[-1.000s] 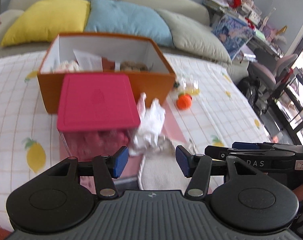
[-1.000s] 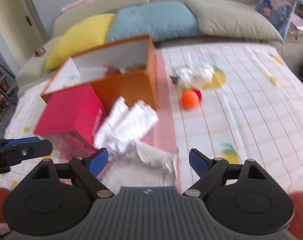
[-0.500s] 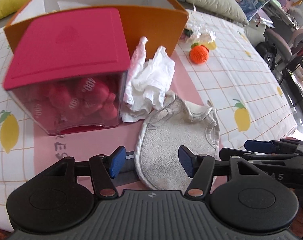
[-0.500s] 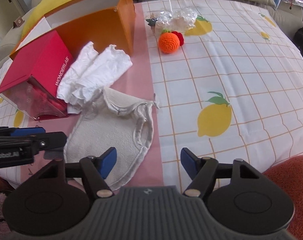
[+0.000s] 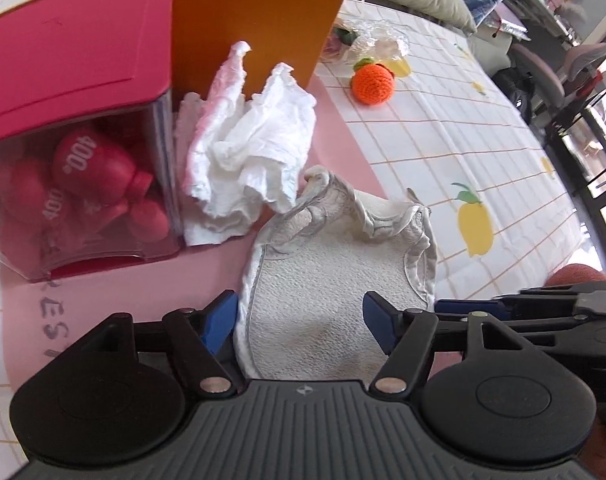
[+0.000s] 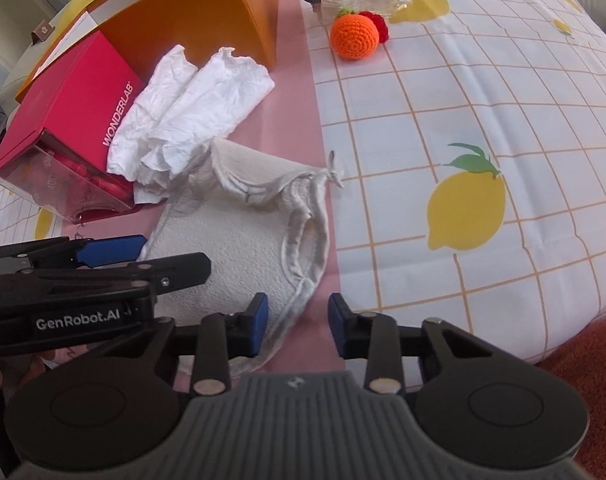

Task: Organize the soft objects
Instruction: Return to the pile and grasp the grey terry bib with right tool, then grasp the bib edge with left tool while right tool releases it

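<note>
A beige terry cloth (image 5: 323, 280) lay flat at the lower middle of the left wrist view, on the pink strip of a lemon-print sheet (image 5: 463, 152), its far edge bunched into folds. Touching that bunched edge, a crumpled white cloth (image 5: 255, 152) sat above it, leaning against an orange box (image 5: 243, 24) at the top of the frame. To the left stood a clear container with a pink lid (image 5: 75, 48), red bottles visible inside it. Toward the upper right an orange crochet ball (image 5: 371, 83) rested near some crinkled clear plastic (image 5: 379, 40).

The left tongs (image 5: 301, 320) were spread wide over the near part of the beige cloth, one pad at its left edge. In the right wrist view the right tongs (image 6: 298, 328) were also spread, straddling the hem at the cloth's (image 6: 239, 248) lower right corner without pinching it. The left tool reached in from the left of that frame.
</note>
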A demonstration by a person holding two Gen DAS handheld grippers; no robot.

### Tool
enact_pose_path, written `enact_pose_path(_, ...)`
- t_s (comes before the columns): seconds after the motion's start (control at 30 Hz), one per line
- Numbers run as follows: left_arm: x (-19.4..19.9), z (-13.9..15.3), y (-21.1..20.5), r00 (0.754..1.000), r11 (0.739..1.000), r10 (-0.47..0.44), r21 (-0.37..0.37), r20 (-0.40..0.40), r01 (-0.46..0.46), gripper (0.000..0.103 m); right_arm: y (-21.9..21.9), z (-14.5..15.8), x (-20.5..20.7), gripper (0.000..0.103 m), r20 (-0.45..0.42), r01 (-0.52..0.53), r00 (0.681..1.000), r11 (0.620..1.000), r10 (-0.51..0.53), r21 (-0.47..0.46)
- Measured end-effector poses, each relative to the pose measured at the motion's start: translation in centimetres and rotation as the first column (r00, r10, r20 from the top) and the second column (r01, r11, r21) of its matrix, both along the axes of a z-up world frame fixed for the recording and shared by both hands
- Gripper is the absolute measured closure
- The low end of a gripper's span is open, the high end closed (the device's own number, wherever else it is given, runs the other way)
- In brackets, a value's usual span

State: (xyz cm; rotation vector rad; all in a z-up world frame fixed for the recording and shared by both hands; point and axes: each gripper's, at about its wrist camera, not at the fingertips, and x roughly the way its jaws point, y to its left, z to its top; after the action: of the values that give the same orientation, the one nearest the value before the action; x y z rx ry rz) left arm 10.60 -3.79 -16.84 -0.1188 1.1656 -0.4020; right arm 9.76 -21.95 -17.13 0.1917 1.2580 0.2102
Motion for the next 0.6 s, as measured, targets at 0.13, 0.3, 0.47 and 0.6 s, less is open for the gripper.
enact_pose_path(0.13,0.1,-0.2,0.3,0.999,0.996,0.014,-0.088,-0.044,-0.018,0.029,-0.4,-0.1,0.1,0.079,-0.002,0.022,1.000,0.999,-0.022,0.026)
enact_pose_path(0.3,0.0,-0.8,0.5,0.992,0.973,0.024,-0.227,-0.125,-0.052,0.039,-0.9,-0.4,0.2,0.082,-0.007,0.048,0.999,0.998,-0.048,0.050)
enact_pose_path(0.47,0.2,-1.2,0.2,0.985,0.960,0.025,-0.272,-0.168,-0.070,0.039,-1.4,-0.7,0.3,0.085,-0.017,0.077,0.997,0.994,-0.076,0.073)
enact_pose_path(0.6,0.4,-1.4,0.4,0.978,0.948,0.070,-0.292,-0.199,-0.128,0.037,-1.2,-0.7,0.3,0.085,-0.016,0.077,0.997,0.995,-0.076,0.070)
